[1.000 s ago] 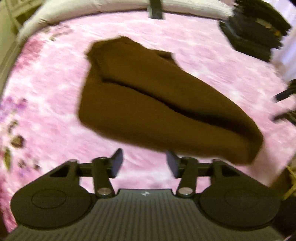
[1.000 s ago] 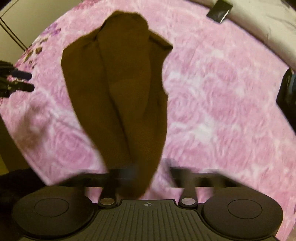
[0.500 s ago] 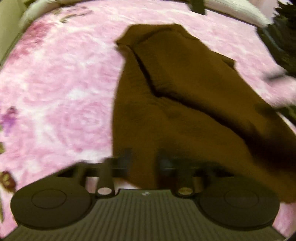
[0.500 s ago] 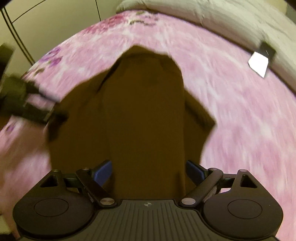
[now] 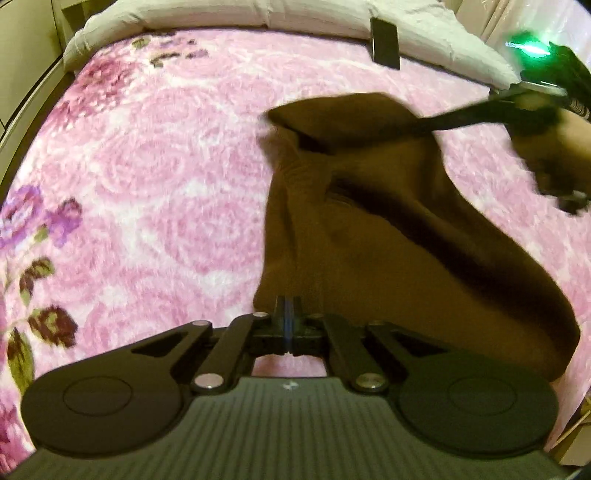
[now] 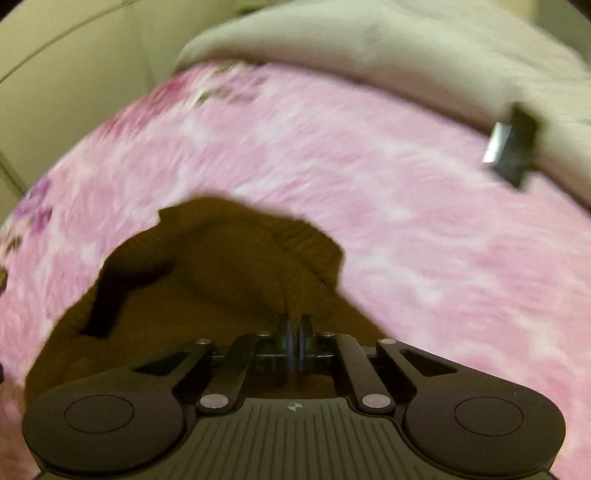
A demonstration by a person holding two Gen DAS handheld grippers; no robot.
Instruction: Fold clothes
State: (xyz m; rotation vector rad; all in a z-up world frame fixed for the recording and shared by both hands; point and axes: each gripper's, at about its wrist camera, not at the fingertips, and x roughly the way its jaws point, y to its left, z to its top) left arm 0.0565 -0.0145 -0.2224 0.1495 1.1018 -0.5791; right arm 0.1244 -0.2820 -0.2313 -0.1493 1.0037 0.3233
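Observation:
A brown knitted garment lies folded lengthwise on the pink flowered blanket. My left gripper is shut on the garment's near edge. In the right wrist view the same garment fills the lower left. My right gripper is shut on a fold of it. The right gripper also shows in the left wrist view, blurred, at the garment's far end.
A white pillow or duvet runs along the far edge of the bed. A dark phone-like object lies at the blanket's far edge, also in the right wrist view. A cream wall or wardrobe stands at the left.
Both grippers went from open to shut on the brown garment. The left moved in to its near edge. The right moved forward along it to the far end.

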